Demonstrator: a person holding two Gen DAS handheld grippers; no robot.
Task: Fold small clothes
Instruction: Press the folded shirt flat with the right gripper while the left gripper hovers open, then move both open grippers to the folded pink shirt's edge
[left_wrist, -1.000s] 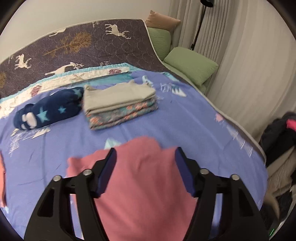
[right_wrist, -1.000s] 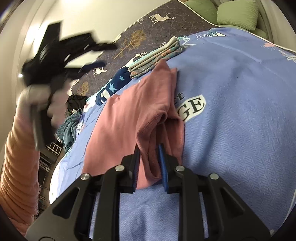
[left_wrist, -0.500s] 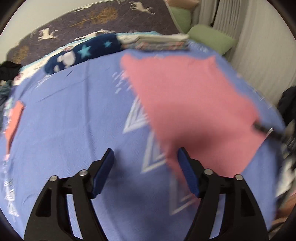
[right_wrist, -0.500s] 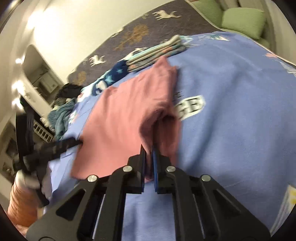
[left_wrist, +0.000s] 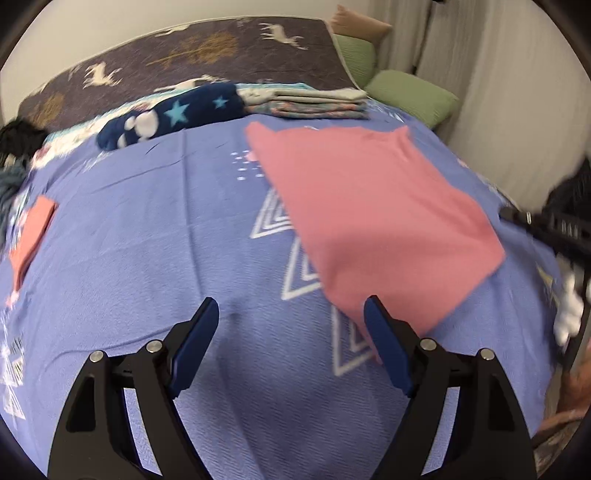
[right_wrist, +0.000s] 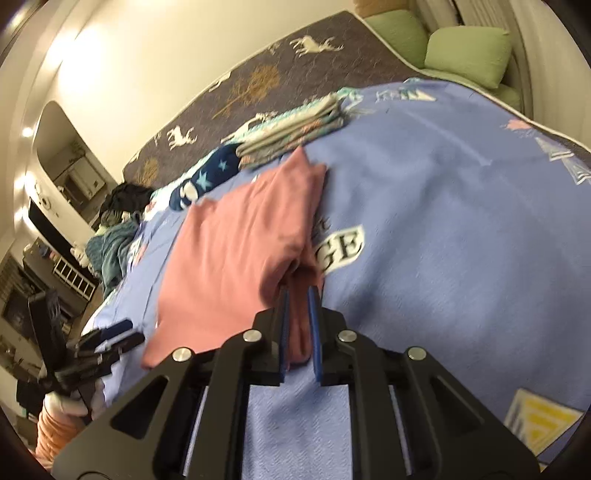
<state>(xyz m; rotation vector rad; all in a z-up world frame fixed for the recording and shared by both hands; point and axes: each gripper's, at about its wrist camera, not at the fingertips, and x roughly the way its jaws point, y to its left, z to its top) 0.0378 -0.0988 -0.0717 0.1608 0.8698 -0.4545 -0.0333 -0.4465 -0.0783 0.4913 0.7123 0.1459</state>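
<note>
Here the right claw (right_wrist: 298, 325) is clamped on a bunched corner of the pink garment (left_wrist: 369, 206), while the left claw (left_wrist: 291, 347) hangs spread wide and empty above the blue bedspread (left_wrist: 147, 236), its right finger just beside the garment's near corner. To do this step well, I judge the left claw should settle onto that free near corner and pinch only the top layers, not the bedspread beneath, so both hands can draw the cloth taut and level before laying it over itself. Matching the two gripped corners in height would keep the fold line straight; a lopsided pull would likely drag the far edge askew. The garment lies on the bed, mostly flat, toward the right side in the left wrist view, a plain salmon-pink knit with no print visible, its far edge notched into two points. Near the right claw it gathers into a soft ridge. Beyond it sit a stack of folded clothes (left_wrist: 314, 103) and a navy star-patterned bundle (left_wrist: 170, 116), well apart from the garment's near edge.
</note>
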